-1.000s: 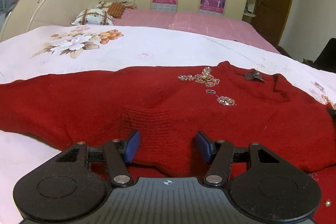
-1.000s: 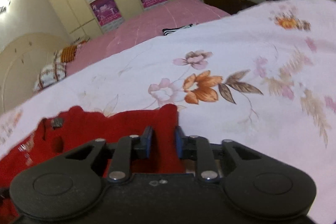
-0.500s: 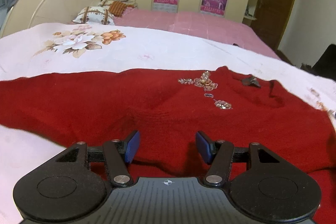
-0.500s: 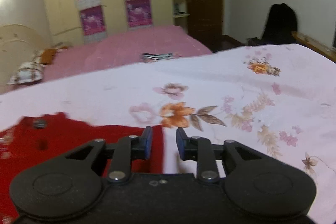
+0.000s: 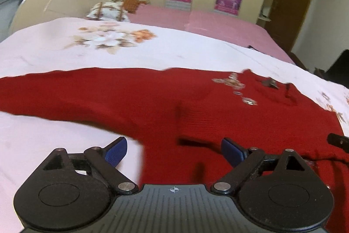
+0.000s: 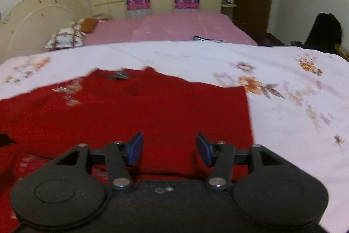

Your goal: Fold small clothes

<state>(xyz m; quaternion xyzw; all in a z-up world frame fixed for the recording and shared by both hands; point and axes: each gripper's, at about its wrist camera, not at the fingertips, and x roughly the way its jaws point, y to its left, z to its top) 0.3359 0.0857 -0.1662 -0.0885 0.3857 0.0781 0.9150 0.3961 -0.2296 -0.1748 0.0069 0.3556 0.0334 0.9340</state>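
We saw the white floral bedspread (image 6: 283,123) carrying the red knitted sweater (image 5: 152,106), which lay spread flat across it with its beaded flower trim (image 5: 234,84) near the collar. Our left gripper (image 5: 174,151) and right gripper (image 6: 169,148) both hung released, jaws wide apart, low over the sweater's near hem and holding nothing. To fold well, we judged each should pinch one edge cleanly, catch both layers, and lift evenly.
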